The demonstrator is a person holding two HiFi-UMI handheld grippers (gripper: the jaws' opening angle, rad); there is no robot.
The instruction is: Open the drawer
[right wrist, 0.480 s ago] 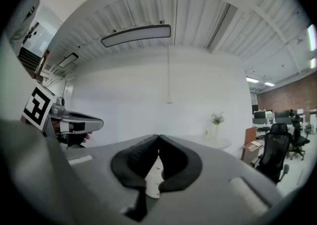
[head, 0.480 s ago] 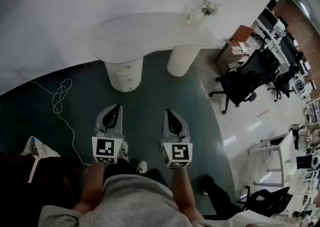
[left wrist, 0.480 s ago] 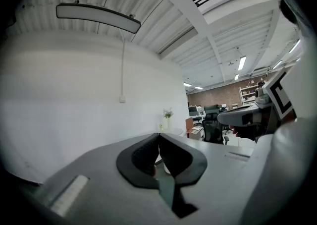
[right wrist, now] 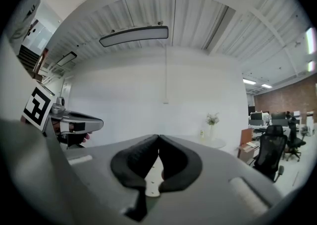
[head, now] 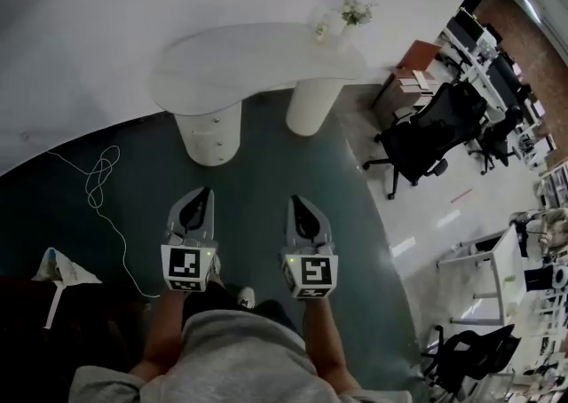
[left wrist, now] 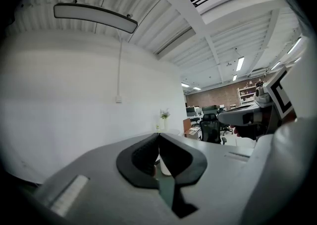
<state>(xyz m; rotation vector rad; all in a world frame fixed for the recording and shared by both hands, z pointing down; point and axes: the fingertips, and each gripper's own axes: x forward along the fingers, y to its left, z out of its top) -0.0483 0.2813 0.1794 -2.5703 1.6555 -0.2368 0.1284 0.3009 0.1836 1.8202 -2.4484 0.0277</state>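
Two grippers, left (head: 197, 206) and right (head: 304, 212), hang level in my head view, well short of the white, rounded drawer pedestal (head: 209, 137) under the far table (head: 257, 51). A cable (head: 99, 175) lies to the left and an office chair (head: 417, 139) stands to the right. In the left gripper view I see its jaws together, empty. The right gripper view shows the same.

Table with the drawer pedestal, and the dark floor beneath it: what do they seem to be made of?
Table: smooth matte white, no grain, rounded edge; probably painted board or moulded composite. Drawer pedestal: same white finish. Dark floor: flat teal with no reflections, unlike the shiny pale floor beside it; perhaps carpet or matte vinyl.
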